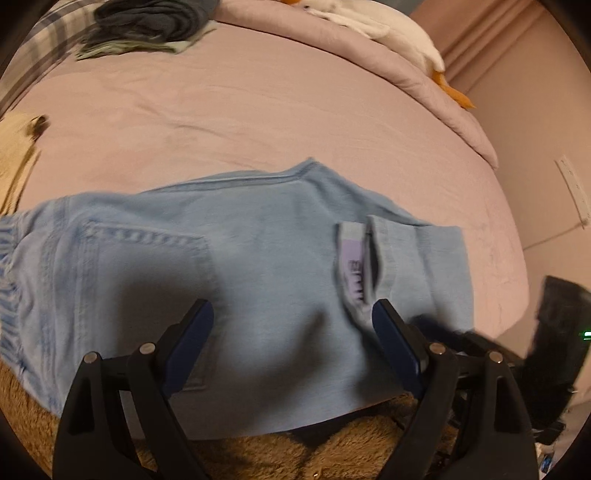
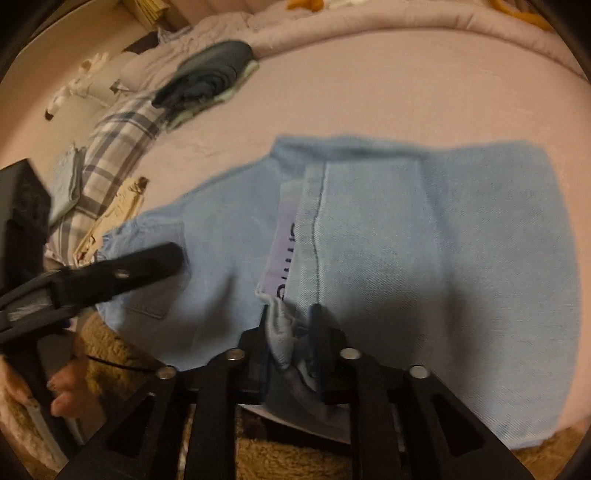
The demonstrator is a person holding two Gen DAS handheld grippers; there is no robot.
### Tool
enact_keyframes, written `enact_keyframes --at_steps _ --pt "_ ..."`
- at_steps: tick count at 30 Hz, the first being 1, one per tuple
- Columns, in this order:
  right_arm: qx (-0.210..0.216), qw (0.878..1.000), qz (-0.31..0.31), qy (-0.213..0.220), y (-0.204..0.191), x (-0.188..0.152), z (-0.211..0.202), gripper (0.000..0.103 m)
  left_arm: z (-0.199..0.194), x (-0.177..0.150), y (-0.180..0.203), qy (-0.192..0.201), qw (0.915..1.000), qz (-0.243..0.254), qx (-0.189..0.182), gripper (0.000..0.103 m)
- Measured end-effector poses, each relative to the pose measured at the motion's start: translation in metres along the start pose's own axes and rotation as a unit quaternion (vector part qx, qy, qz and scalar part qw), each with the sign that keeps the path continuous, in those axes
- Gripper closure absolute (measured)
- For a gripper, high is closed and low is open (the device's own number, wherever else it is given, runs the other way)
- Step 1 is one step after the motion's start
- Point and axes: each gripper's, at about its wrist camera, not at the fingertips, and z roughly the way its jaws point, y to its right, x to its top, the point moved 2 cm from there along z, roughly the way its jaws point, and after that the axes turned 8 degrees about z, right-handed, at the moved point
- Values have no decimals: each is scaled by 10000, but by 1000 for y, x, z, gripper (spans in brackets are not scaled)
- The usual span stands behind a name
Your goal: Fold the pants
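Observation:
Light blue denim pants [image 1: 240,266] lie folded on the pink bed, with a back pocket at the left and a folded-over hem showing a lilac label [image 1: 354,266]. My left gripper [image 1: 291,317] is open just above the pants' near part, touching nothing. In the right wrist view the pants [image 2: 424,240] fill the middle. My right gripper [image 2: 291,325] is shut on the pants' folded hem edge by the lilac label [image 2: 280,254]. The left gripper [image 2: 122,273] shows there at the left, over the pocket end.
The pink bed sheet [image 1: 258,110] stretches beyond the pants. A dark folded clothes pile [image 1: 147,22] lies at the far left, on plaid fabric [image 2: 118,140]. A white plush duck [image 1: 388,29] sits at the back right. A brown fuzzy blanket [image 1: 295,454] runs along the near edge.

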Motion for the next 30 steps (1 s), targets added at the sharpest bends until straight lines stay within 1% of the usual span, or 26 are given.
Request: enact_keyframes --at_steps 1,2,4,6,8,9,11,12,13,15,16,17,18,20,21,22,23,24,25,27,28,29,30 --pt "-40 9997 9 248 4 4 -13 34 2 2 4 -5 9999 37 -96 15" --pt "-61 9991 25 430 10 5 -19 33 7 5 8 -26 9997 76 -212 15" --pt "-181 9964 190 806 25 7 -45 33 20 9 16 -173 9989 150 -404 15" --pt "-434 9925 495 1025 50 9 -58 31 37 10 26 -382 9975 249 -548 16" --pt "-788 9871 863 1094 75 5 -62 31 54 9 36 -608 9952 332 -689 20" --pt "-963 9832 1141 1050 92 0 -61 31 63 7 40 -700 9948 380 -642 20" --pt "-1071 9788 1467 947 110 -4 -56 31 67 6 48 -590 9959 538 -422 23" --pt "-1096 9764 1633 898 121 -9 -54 31 67 6 54 -559 9957 637 -371 42" --pt "-1118 9743 1763 846 129 -14 -52 31 67 6 59 -565 9950 718 -395 64" --pt "-1184 9714 1905 782 134 -18 -46 31 69 5 65 -586 9934 901 -393 78" --pt "-1203 9705 1940 772 134 -19 -45 31 69 4 65 -555 9932 985 -274 87" --pt "-1194 9703 1955 781 132 -19 -44 31 66 4 64 -517 9934 1001 -220 92" --pt "-1178 9704 1948 809 130 -17 -46 31 59 6 61 -450 9942 930 -282 93" --pt "-1175 9710 1889 877 124 -16 -54 31 40 11 55 -194 9952 826 -480 93" --pt "-1174 9717 1836 911 122 -14 -56 31 27 14 51 -32 9954 849 -440 93" --pt "-1147 9730 1773 934 118 -12 -56 31 19 17 48 98 9956 878 -322 101" --pt "-1123 9738 1740 942 120 -12 -58 31 10 21 41 316 9955 895 21 100" --pt "-1092 9749 1694 949 117 -10 -57 31 8 22 36 411 9947 919 222 101" --pt "-1061 9760 1653 943 115 -8 -55 31 10 24 30 397 9951 879 238 102" --pt "-1014 9778 1613 872 113 -8 -48 31 22 25 15 3 9985 519 -149 101" --pt "-1018 9783 1611 812 118 -10 -49 31 26 22 10 -135 9991 317 -267 100" --pt "-1040 9784 1607 775 118 -10 -48 31 26 19 9 -145 9991 258 -302 98" --pt "-1079 9783 1601 749 118 -11 -46 31 24 15 10 -135 9990 309 -290 96"
